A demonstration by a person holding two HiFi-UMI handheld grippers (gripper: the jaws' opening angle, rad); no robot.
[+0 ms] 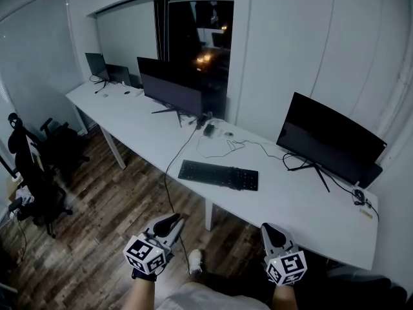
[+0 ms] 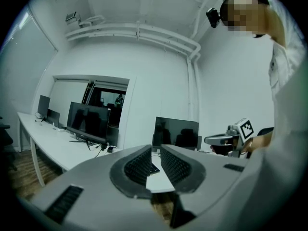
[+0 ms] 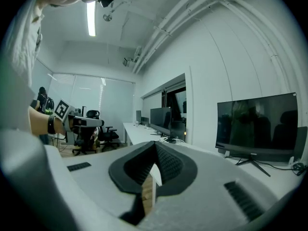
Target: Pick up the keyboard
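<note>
head view, long white desk (image 1: 303,205), black keyboard (image 1: 218,174), wood floor (image 1: 103,237)

1. The head view looks forward and steeply down from high in front of the worktop (image 1: 284,199). It takes in the worktop's full length, with the left hand-held gripper (image 1: 173,219) and right hand-held gripper (image 1: 268,227) nearest the lens.
2. The left gripper view sits about level with the worktop's top and faces it from well in front.
3. The right gripper view sits nearer the worktop's front edge and faces along its length.
4. All three views share the worktop and the monitor (image 1: 330,142) at its right end. Each gripper view also catches the other hand-held gripper at its side.
</note>
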